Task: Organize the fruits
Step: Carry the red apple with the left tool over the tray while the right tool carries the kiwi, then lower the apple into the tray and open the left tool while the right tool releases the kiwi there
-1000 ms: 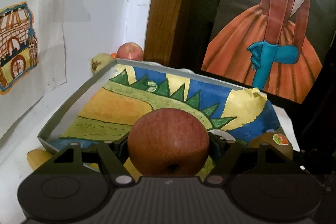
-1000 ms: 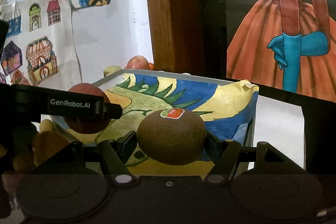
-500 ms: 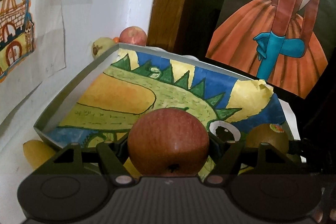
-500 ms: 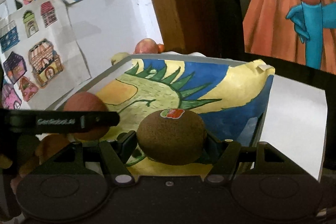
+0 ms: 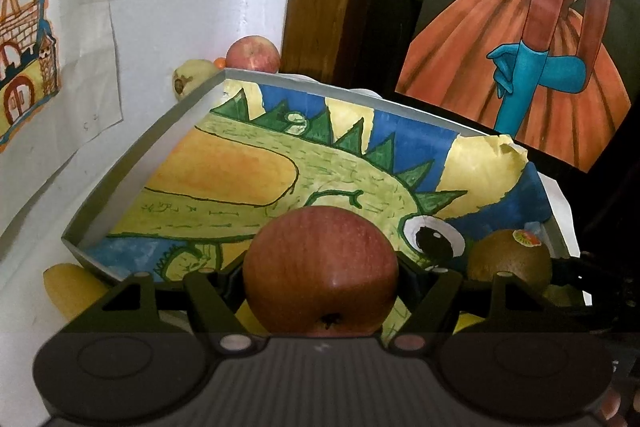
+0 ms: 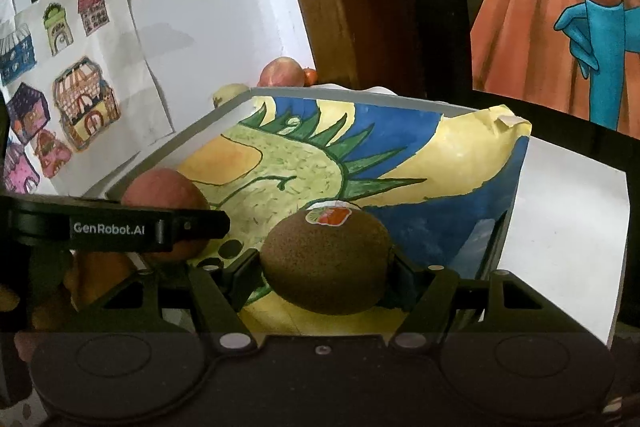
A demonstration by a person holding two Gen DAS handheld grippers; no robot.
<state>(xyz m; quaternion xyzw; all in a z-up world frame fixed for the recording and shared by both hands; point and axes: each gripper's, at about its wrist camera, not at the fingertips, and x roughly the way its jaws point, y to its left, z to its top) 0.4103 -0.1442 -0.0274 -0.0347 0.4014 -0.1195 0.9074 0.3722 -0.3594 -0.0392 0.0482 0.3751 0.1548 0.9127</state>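
My left gripper (image 5: 320,273) is shut on a red apple (image 5: 320,267), held over the near edge of a grey tray (image 5: 132,151) lined with a painted dinosaur picture. My right gripper (image 6: 326,267) is shut on a brown kiwi (image 6: 326,263) with a red sticker, also above the tray's (image 6: 180,143) near end. The kiwi (image 5: 508,261) shows at the right in the left wrist view. In the right wrist view the left gripper (image 6: 176,227) and its apple (image 6: 164,191) sit at the left.
Behind the tray's far corner lie another red apple (image 5: 253,53) and a pale pear (image 5: 192,79). A yellow fruit (image 5: 68,291) rests outside the tray's near left corner. Drawings hang on the white wall at left; a wooden post and a dark painting stand behind.
Both grippers have moved forward and lower over the tray with their fruits still held. The tray now looks larger and closer in both views.
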